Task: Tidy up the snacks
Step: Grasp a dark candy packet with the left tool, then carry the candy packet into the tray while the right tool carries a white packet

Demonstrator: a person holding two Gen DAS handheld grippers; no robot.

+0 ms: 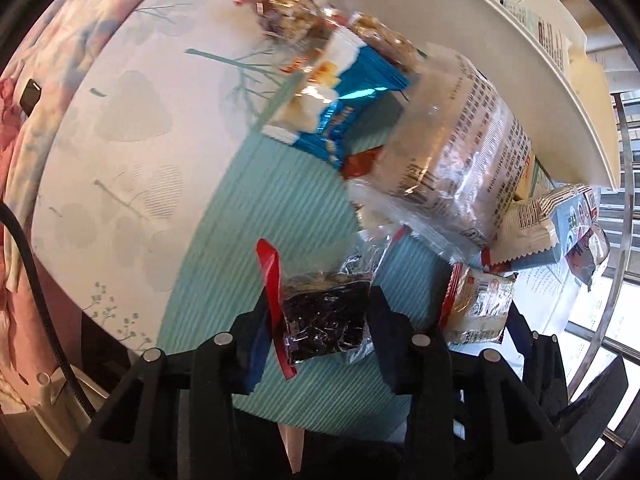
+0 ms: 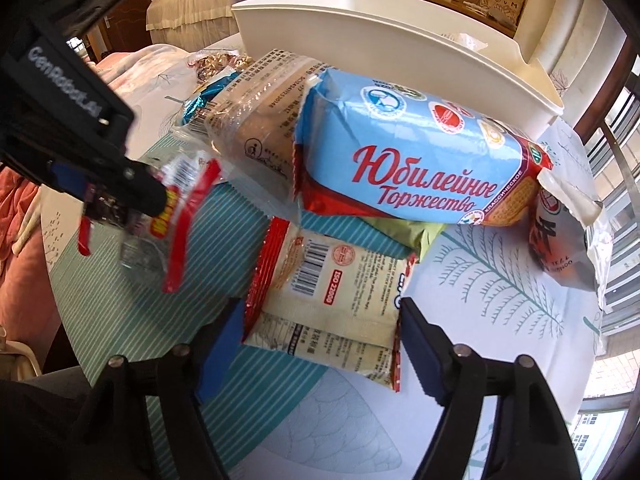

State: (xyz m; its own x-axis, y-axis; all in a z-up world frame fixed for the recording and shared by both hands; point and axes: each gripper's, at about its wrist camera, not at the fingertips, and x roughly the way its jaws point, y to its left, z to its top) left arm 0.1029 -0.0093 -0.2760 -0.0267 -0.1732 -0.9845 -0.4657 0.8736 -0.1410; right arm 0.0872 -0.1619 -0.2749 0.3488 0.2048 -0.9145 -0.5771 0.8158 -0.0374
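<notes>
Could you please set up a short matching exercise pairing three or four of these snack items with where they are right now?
Things:
1. dark snack packet
2. cream packet with red edges
3. light blue biscuit pack
4. white bin

Places:
A. lying between the open fingers of the right hand-held gripper
B. at the back of the table, behind the pile
C. clamped in the left hand-held gripper
D. on top of the pile

Pairs: 1-C, 2-A, 3-D, 4-B

Dark snack packet (image 1: 326, 320) with red edge, held between claw pads.
</notes>
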